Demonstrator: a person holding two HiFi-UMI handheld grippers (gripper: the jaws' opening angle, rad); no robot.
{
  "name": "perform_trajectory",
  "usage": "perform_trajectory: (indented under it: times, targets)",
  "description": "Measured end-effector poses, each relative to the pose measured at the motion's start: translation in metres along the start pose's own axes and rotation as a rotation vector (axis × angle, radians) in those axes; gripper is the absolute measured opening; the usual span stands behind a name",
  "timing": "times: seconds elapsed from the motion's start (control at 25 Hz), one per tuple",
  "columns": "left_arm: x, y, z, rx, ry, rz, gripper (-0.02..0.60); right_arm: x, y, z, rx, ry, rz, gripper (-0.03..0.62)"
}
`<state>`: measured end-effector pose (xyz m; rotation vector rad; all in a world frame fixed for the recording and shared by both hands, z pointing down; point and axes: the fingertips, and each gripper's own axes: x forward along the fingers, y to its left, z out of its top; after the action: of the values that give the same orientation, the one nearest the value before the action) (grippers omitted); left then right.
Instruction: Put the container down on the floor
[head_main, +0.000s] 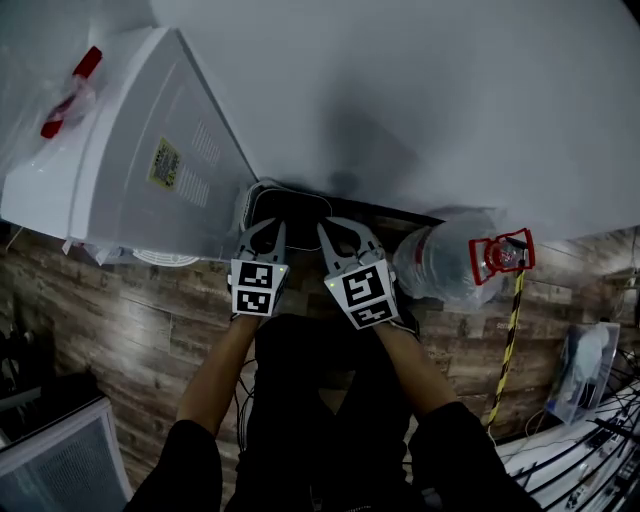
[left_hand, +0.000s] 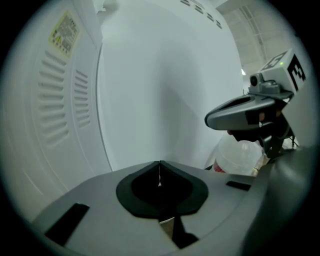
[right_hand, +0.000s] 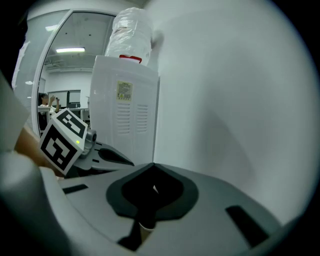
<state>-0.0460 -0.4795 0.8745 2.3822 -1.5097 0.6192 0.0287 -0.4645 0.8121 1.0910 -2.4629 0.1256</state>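
Only the head view shows the container (head_main: 288, 208): a dark, round-cornered tub with a pale rim, on the wooden plank floor (head_main: 130, 330) against the smooth white wall (head_main: 450, 100), just beyond both tongs' tips. Neither gripper view catches it.

The left tongs (head_main: 268, 232) are pressed together on nothing, their matte grey jaws meeting at a thin seam. The right tongs (head_main: 338, 235) are likewise pressed together and empty.

Left of the left tongs stands a white, louvred water dispenser (head_main: 150, 150). The right gripper view shows a plastic-wrapped bottle (right_hand: 131, 30) on top of it. Right of the right tongs lies a clear jug (head_main: 440, 265) with a red handle.
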Motion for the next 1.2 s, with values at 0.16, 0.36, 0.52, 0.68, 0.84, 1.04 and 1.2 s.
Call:
perform_trajectory:
  times: [0.16, 0.36, 0.52, 0.68, 0.84, 1.04, 1.2]
  targets:
    - [-0.040, -0.005, 0.049, -0.012, 0.032, -0.006, 0.015, -0.041, -0.006, 0.048, 0.027, 0.029, -0.019, 0.011]
    - [-0.096, -0.018, 0.127, -0.010, 0.036, -0.027, 0.015, -0.094, -0.002, 0.120, 0.042, 0.052, -0.036, 0.009]
    - [-0.146, -0.022, 0.189, -0.018, 0.029, -0.043, 0.015, -0.136, 0.008, 0.187, 0.085, 0.049, -0.049, 0.009]
    - [-0.200, -0.025, 0.250, -0.023, 0.008, -0.048, 0.015, -0.179, 0.021, 0.249, 0.136, 0.032, -0.076, 0.009]
    - [-0.243, -0.028, 0.300, -0.044, -0.022, -0.050, 0.015, -0.214, 0.033, 0.298, 0.146, 0.011, -0.106, 0.011]
    - [-0.287, -0.033, 0.349, -0.031, -0.083, -0.055, 0.015, -0.252, 0.045, 0.357, 0.155, -0.039, -0.134, 0.009]
    - [-0.324, -0.036, 0.368, -0.055, -0.117, -0.050, 0.015, -0.283, 0.057, 0.389, 0.185, -0.103, -0.154, 0.011]
